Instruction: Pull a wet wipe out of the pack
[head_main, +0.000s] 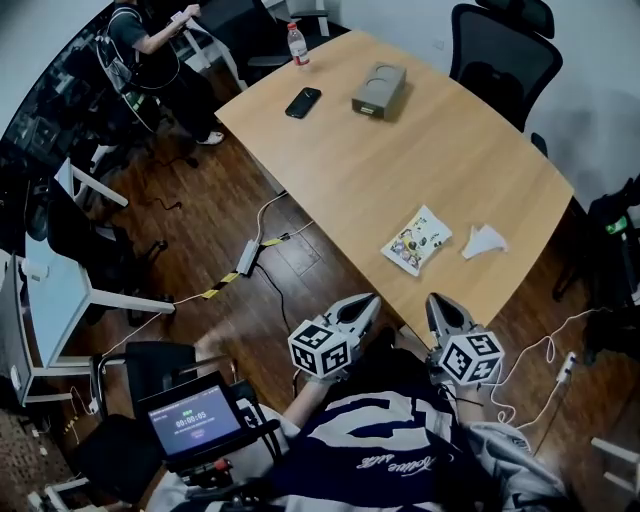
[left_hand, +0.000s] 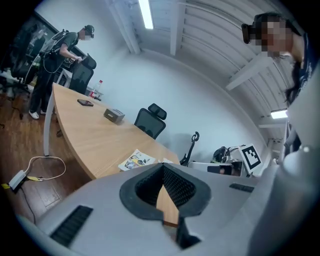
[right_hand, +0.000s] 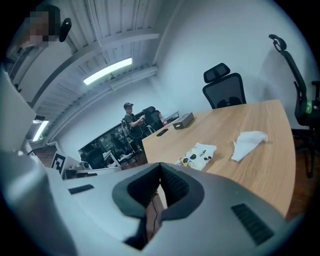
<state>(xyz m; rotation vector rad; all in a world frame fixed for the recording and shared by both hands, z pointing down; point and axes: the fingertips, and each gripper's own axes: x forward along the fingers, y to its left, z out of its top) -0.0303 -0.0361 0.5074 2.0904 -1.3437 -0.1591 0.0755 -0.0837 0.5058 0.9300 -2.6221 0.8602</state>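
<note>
The left gripper (head_main: 368, 303) has its fingers (left_hand: 179, 188) clenched tip to tip on nothing; the right gripper (head_main: 437, 303) is the same, its fingers (right_hand: 175, 186) pressed together and empty. Both hang at the lower middle of the head view, close against the person's striped top (head_main: 380, 440) and just off the near edge of the tabletop (head_main: 400, 150); held so, they look parked rather than mid-reach, which would suit either the start or the finish of a pull. The wet wipe pack (head_main: 417, 240) lies flat on the tabletop, above and between the two sets of fingertips in the frame, near both but touching neither; in the right gripper view it sits just above the fingers, near centre. A loose white wipe (head_main: 484, 240) lies crumpled just right of the pack — likely one already drawn out, so the task may be done. Farther up the frame rest a phone (head_main: 303, 102), a grey box (head_main: 379, 90) and a bottle (head_main: 298, 44) — all well apart from the pack.
</note>
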